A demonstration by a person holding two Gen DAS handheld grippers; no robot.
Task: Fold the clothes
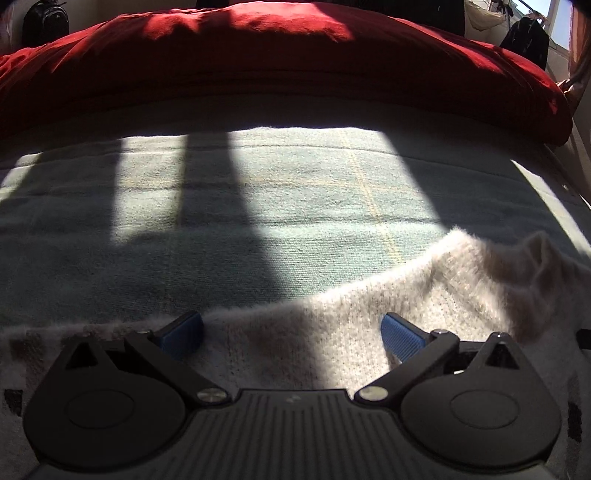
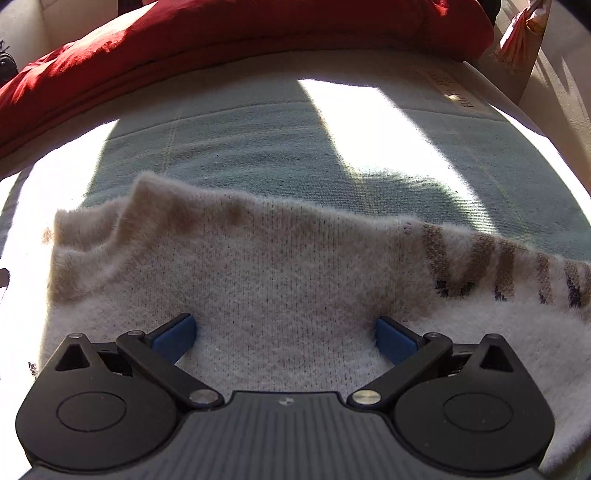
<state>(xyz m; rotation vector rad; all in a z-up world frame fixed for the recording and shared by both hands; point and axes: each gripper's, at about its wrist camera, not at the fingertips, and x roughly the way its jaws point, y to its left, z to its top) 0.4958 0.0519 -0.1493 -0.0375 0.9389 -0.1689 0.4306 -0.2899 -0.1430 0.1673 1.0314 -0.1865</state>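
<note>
A fuzzy cream knitted sweater (image 1: 332, 332) lies flat on a pale green checked blanket (image 1: 258, 206). My left gripper (image 1: 291, 332) hovers open over its upper edge, blue pads (image 1: 400, 334) wide apart with nothing between them. In the right wrist view the same sweater (image 2: 280, 280) shows its raised collar (image 2: 122, 221) at the left and a brown-and-navy striped sleeve (image 2: 517, 269) at the right. My right gripper (image 2: 286, 336) is open above the chest area, with only knit fabric under the spread pads (image 2: 173, 338).
A red duvet (image 1: 277, 62) is heaped along the far side of the bed. A dark bag (image 1: 46, 22) sits at the back left and dark clothes (image 1: 526, 37) hang by a window. Sunlight and hard shadows stripe the blanket (image 2: 369, 122).
</note>
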